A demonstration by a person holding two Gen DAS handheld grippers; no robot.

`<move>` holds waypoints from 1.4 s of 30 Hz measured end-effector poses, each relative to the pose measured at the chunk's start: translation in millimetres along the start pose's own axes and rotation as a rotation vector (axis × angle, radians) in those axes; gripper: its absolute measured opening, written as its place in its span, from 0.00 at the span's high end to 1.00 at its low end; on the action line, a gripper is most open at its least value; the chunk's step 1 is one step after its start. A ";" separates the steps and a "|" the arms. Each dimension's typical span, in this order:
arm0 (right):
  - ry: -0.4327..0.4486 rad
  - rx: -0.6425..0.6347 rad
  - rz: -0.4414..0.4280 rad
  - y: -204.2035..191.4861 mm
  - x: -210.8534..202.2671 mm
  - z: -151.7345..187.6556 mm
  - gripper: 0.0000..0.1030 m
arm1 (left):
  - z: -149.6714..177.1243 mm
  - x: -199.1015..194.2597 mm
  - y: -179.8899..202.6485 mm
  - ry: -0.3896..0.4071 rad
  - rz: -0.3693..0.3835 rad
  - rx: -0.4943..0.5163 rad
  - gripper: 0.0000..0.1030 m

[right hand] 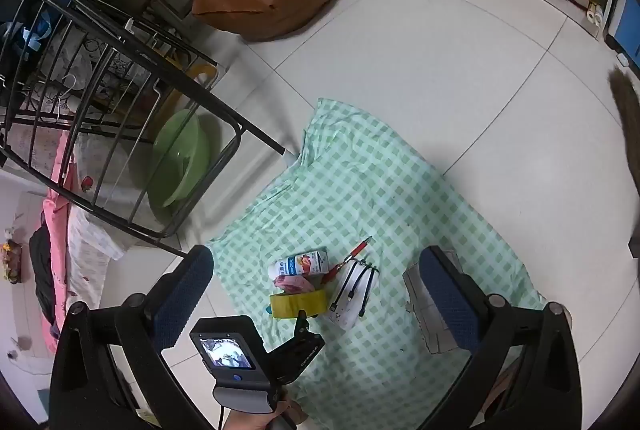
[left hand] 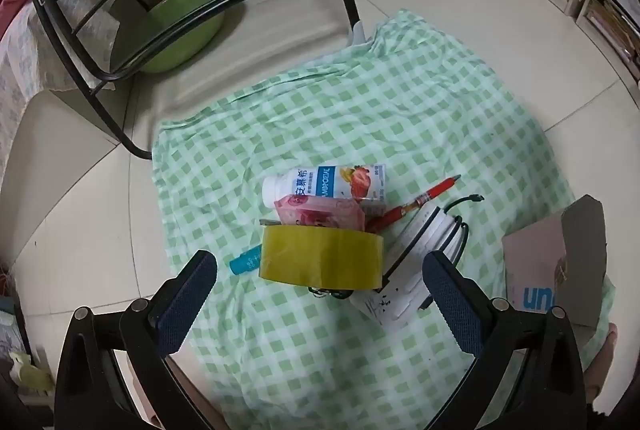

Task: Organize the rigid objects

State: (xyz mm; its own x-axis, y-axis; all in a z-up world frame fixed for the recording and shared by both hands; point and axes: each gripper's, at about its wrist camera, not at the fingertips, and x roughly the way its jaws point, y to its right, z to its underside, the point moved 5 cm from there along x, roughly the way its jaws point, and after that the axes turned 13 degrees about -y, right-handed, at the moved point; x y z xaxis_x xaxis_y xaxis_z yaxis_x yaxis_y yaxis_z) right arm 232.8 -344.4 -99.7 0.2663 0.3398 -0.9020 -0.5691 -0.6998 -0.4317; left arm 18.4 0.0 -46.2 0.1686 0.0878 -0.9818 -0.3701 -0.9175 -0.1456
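Left tongs point(left hand: 320, 294) wide open, empty, just short of tape roll point(left hand: 320, 256) on checked cloth point(left hand: 400, 102), floor. Prob light, stiff, slick-sided: grip across outer wall. Right tongs point(right hand: 316, 294) open, empty, hanging well above the pile.

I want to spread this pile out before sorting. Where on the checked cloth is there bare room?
The far half of the checked cloth, between the yogurt bottle and the chair leg, lies bare. So does the near strip before the tape roll. It is crowded around the red pen and cardboard box.
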 end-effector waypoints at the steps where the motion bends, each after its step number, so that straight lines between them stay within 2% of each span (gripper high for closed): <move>1: 0.001 0.000 0.006 -0.4 -0.4 -0.1 0.00 | 0.1 0.3 -0.1 -0.004 -0.001 -0.001 0.00; 11: 0.001 0.000 0.006 -5.7 -4.3 -0.9 0.00 | 5.2 7.5 3.1 -0.030 0.003 -0.016 0.00; 14: -0.003 0.003 0.003 -7.5 -5.3 -1.0 0.00 | 2.5 16.4 -3.2 -0.089 0.046 -0.051 0.00; 16: -0.005 0.003 0.001 -9.2 -5.7 -0.4 0.00 | -0.3 22.0 -11.6 -0.128 0.095 -0.113 0.00; 17: -0.005 0.003 0.001 -9.8 -6.1 -0.4 0.00 | -2.4 24.8 -18.2 -0.142 0.125 -0.159 0.00; 20: -0.006 0.005 0.002 -8.2 -6.4 -0.2 0.00 | -6.9 37.1 -43.7 -0.204 0.227 -0.378 0.00; 24: -0.016 0.007 0.007 -7.4 0.5 5.4 0.00 | 1.0 70.8 -76.7 -0.331 0.539 -0.846 0.00; 26: -0.031 0.004 0.005 -9.3 4.0 9.0 0.00 | 8.0 84.1 -84.8 -0.379 0.591 -0.969 0.00; 29: -0.046 0.001 0.007 -7.3 7.1 8.6 0.00 | 11.2 104.3 -89.0 -0.449 0.594 -1.034 0.00; 34: -0.047 0.030 0.005 1.4 5.1 4.9 0.00 | 4.3 120.2 -85.7 -0.447 0.582 -1.078 0.01; 36: -0.049 0.049 -0.002 6.4 4.3 3.3 0.00 | 1.9 125.4 -83.0 -0.446 0.605 -1.078 0.12; 38: -0.054 0.061 -0.008 8.7 4.0 2.7 0.00 | -3.8 129.8 -77.3 -0.466 0.660 -1.048 0.30; 39: -0.057 0.066 -0.011 9.5 4.1 2.8 0.00 | -5.6 131.4 -75.5 -0.473 0.686 -1.034 0.35; 40: -0.059 0.070 -0.013 9.5 3.9 1.9 0.00 | -8.1 132.6 -76.7 -0.470 0.718 -1.027 0.51; 42: -0.066 0.080 -0.022 11.7 4.0 1.6 0.00 | -11.9 134.7 -75.3 -0.504 0.731 -1.020 0.52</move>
State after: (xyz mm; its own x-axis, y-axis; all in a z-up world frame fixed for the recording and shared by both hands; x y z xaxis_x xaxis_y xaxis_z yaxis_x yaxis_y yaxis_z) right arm 225.9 -350.3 -108.3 0.2290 0.3971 -0.8887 -0.6249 -0.6401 -0.4470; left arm 79.8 76.3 -166.1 -0.2059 -0.6107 -0.7647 0.6442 -0.6728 0.3638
